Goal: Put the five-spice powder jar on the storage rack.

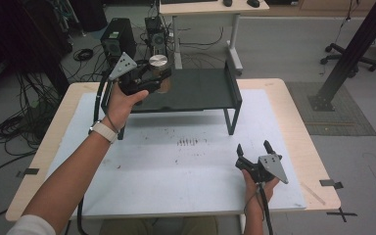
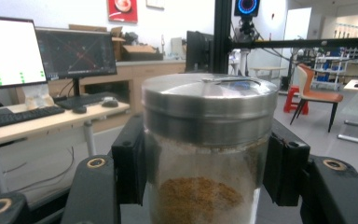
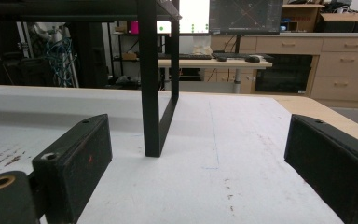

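Note:
A clear jar (image 1: 160, 73) with a shiny metal lid holds brown powder at its bottom. My left gripper (image 1: 157, 82) is shut on the jar and holds it over the left end of the black shelf (image 1: 200, 90). In the left gripper view the jar (image 2: 207, 149) stands upright between the two black pads (image 2: 129, 165), which press on its sides just below the lid. My right gripper (image 1: 253, 148) rests low on the white mat (image 1: 176, 166) at the front right, jaws wide apart with nothing between them. In the right gripper view its fingers (image 3: 79, 158) frame the shelf's leg (image 3: 151, 93).
The black shelf stands on thin legs at the back of the white mat, with a raised side wall (image 1: 233, 81) at its right end. A wooden table edge (image 1: 308, 147) frames the mat. Computer towers (image 1: 117, 41), cables and a desk (image 1: 205, 10) stand beyond the table.

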A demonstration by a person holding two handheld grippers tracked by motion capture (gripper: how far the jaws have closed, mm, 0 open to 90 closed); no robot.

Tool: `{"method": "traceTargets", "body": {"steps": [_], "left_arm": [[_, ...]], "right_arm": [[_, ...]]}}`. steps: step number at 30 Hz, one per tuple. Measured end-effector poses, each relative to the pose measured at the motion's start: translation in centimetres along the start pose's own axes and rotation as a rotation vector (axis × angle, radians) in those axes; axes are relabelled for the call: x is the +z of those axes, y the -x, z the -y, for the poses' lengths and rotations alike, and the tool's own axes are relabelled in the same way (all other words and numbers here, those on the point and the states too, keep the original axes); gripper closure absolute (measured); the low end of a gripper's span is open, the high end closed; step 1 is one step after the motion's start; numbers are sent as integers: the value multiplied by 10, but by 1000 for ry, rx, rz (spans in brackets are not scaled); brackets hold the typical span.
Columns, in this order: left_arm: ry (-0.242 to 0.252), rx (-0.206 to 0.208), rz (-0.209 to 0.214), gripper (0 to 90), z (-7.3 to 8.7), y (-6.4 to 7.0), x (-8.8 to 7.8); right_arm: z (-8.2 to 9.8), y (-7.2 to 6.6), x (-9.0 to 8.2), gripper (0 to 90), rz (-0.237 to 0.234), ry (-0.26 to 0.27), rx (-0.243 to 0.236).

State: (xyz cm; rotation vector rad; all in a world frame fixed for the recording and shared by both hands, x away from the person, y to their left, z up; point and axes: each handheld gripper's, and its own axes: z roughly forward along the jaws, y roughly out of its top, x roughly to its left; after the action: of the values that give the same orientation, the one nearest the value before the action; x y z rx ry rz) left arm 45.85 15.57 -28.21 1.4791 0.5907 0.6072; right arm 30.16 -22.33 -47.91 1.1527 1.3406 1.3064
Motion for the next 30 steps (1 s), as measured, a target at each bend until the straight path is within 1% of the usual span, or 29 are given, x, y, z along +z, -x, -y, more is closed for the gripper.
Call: {"method": "traceTargets", "body": {"steps": [7, 10, 15, 18, 23, 30], "left_arm": [[4, -10, -7, 430, 7, -4, 14], [-2, -16, -17, 430, 12, -5, 20], [-20, -14, -32, 430, 21, -6, 28], [-21, -23, -36, 430, 26, -7, 33], [-34, -23, -41, 430, 34, -8, 39], [-50, -21, -44, 430, 40, -10, 41]], "right_arm": [[0, 0, 0, 77, -1, 1, 0], [0, 0, 0, 77, 0, 3, 2], [0, 0, 0, 77, -1, 5, 3], [0, 0, 0, 77, -1, 5, 3], [0, 0, -1, 77, -2, 5, 2], [0, 0, 0, 76, -2, 4, 3]]}}
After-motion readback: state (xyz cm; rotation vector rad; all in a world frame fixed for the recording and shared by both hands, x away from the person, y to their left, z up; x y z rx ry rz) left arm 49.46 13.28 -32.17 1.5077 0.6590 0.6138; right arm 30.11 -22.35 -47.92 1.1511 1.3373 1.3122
